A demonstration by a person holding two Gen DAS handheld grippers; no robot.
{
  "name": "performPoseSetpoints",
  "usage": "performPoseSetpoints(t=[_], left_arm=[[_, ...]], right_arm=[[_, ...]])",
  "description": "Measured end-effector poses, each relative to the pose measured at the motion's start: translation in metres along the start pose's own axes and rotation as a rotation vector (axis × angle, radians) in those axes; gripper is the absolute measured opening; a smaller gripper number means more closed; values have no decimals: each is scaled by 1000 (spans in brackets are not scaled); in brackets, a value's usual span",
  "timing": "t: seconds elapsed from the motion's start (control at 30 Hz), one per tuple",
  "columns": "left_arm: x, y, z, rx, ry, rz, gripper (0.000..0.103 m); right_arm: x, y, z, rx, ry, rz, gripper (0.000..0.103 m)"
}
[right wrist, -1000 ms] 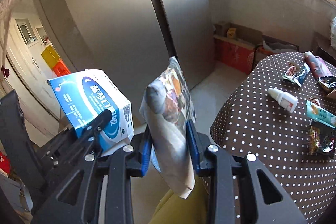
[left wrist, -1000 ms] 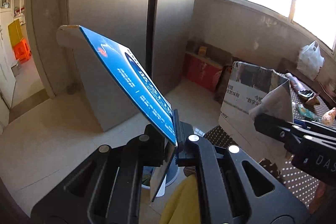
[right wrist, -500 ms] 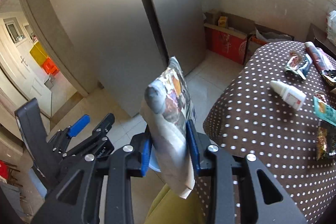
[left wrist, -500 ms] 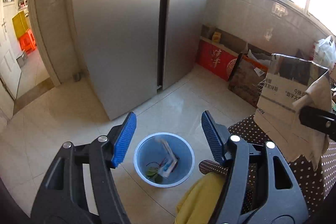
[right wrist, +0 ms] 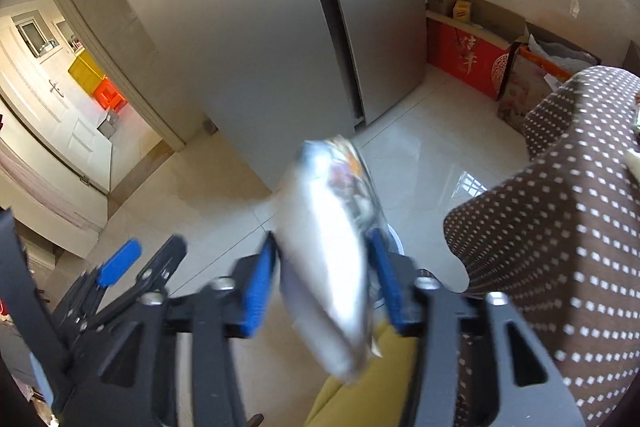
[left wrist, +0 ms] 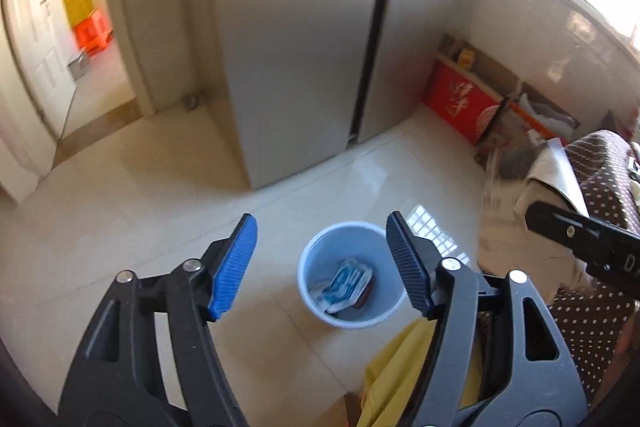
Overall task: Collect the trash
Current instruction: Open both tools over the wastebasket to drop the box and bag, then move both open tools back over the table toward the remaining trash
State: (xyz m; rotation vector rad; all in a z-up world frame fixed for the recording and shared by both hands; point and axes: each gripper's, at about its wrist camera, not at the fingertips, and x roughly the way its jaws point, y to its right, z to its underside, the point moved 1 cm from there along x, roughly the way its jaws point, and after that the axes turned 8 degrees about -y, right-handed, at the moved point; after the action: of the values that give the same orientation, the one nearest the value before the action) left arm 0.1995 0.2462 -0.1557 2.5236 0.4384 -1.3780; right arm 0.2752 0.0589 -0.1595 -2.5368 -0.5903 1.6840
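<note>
Both tongs are pointing steeply down toward a pale tiled floor. Left gripper (left wrist: 322, 263) is spreading its jaws, with nothing between the blue ribbed pads (left wrist: 234, 267). Seen through the gap, a light blue trash bin (left wrist: 316, 291) is standing on the floor (left wrist: 160, 195), and a blue and white box (left wrist: 344, 285) is lying inside it, tilted among other scraps.

Right gripper (right wrist: 322, 283) is also spreading its jaws. A silvery snack bag (right wrist: 332, 251) is sitting between its blue pads (right wrist: 258, 289), blurred with motion; the pads are looking just clear of the bag's sides, so it is no longer being squeezed. The bag is hanging above the floor, its printed end pointing away from the camera, and a sliver of the bin's pale rim is showing just behind it. In the left wrist view the same bag is appearing as a smeared grey and white shape at the right edge.

A table draped in a brown cloth with white dots (right wrist: 560, 227) is filling the right side, close beside the bin. A tall steel refrigerator (left wrist: 304, 27) is standing behind the bin, with a red box (right wrist: 464, 63) against the wall to its right. Yellow fabric (left wrist: 404, 367), part of the person's clothing, is showing below both grippers.
</note>
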Motion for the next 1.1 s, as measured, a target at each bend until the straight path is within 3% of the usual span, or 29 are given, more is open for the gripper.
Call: performPoseSetpoints(t=[0.1, 0.27, 0.47, 0.57, 0.67, 0.9, 1.1], left_arm=[[-2, -9, -1, -35, -4, -29, 77], [-10, -17, 0, -67, 11, -82, 86], [-18, -8, 2, -69, -37, -73, 87], [-27, 5, 2, -17, -23, -100, 88], [-37, 21, 2, 33, -9, -108, 88], [-75, 55, -1, 36, 81, -87, 88], [-97, 103, 1, 92, 85, 23, 93]], right_arm=[[11, -5, -4, -27, 8, 35, 70], [17, 0, 1, -15, -25, 39, 72], [-1, 6, 6, -18, 12, 38, 83], [-15, 6, 13, -36, 32, 43, 86], [-35, 8, 22, -49, 93, 29, 86], [-94, 32, 41, -64, 266, 71, 88], [-143, 77, 62, 21, 378, 92, 90]])
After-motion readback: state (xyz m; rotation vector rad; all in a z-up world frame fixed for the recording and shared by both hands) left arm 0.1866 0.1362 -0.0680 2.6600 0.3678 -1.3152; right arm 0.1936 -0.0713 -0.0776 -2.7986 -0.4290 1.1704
